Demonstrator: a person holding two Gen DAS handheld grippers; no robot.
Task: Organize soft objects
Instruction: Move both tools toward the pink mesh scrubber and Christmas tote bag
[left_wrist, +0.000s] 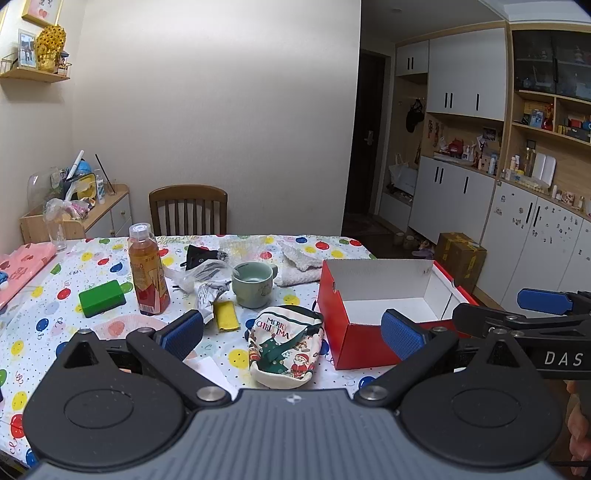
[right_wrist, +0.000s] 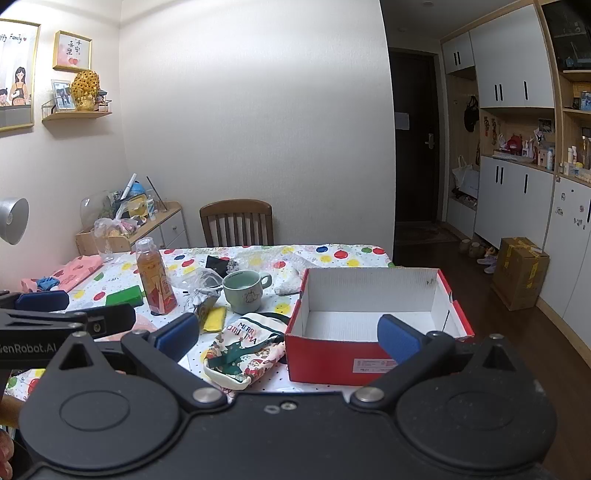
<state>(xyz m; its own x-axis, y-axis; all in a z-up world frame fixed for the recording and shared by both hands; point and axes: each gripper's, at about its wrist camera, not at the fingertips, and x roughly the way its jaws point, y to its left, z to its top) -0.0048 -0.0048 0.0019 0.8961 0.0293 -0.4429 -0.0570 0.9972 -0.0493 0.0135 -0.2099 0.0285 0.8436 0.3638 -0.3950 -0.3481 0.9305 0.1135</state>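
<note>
We have both tongs hovering over the near edge of the table (left_wrist: 44, 295), tilted slightly down. Left gripper (left_wrist: 291, 332) is spread wide, nothing between the pads. Right gripper (right_wrist: 288, 334) is the same: spread wide and empty.

Soft things we can see:
- Christmas pouch (left_wrist: 286, 347), white with green strap and "MERRY CHRISTMAS" print, lying flat at the near middle, just left of the box and touching or nearly touching its side.
- Yellow cloth (left_wrist: 226, 314), folded, just left of the pouch and near the mug.
- White towel (left_wrist: 295, 264), crumpled, far side, behind the mug and left of the box's far corner.
- Pink cloth (left_wrist: 22, 266) at the far left edge of the table.
- Black pouch (left_wrist: 199, 254) at the far middle, behind some crumpled plastic wrap (left_wrist: 199, 277).

The red box (left_wrist: 369, 343), with a white inside, sits open on the right part of the table. What we can see of its inside is bare.

Hard items on the table: a bottle (left_wrist: 147, 273) of amber drink standing upright left of centre, a green block (left_wrist: 101, 297) to its left, and a green mug (left_wrist: 253, 282) in the centre between the bottle and the box.

A wooden chair (left_wrist: 188, 208) stands at the far side of the table.
</note>
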